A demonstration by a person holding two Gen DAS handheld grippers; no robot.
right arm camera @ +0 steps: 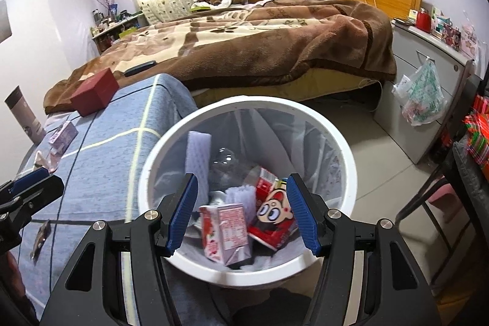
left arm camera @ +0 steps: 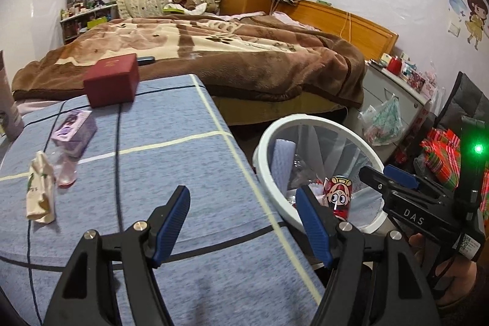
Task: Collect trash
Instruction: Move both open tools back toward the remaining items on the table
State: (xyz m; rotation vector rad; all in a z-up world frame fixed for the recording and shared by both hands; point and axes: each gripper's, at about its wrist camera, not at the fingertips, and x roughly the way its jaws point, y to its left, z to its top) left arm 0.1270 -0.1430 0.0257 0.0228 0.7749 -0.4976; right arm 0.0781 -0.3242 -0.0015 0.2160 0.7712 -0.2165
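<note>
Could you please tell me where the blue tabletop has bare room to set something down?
The blue checked tablecloth is bare between the crumpled cream wrapper and the white round bin. It is crowded at the left by the purple carton and dark red box.

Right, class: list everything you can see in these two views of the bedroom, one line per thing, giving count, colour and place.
Bin: one, white, clear liner, on floor beside the table.
Milk carton: one, pink-white, inside bin.
Cartoon packet: one, red, inside bin.
Foam sheet: one, pale lilac, upright in bin.
Table: one, blue checked cloth, left of bin.
Box: one, dark red, table's far end.
Small carton: one, purple, on table.
Crumpled wrapper: one, cream, on table.
Clear plastic: one, pinkish, beside wrapper.
Bed: one, brown blanket, behind table.
Left gripper: blue fingers open, above table edge.
Right gripper: blue fingers open, above bin.
</note>
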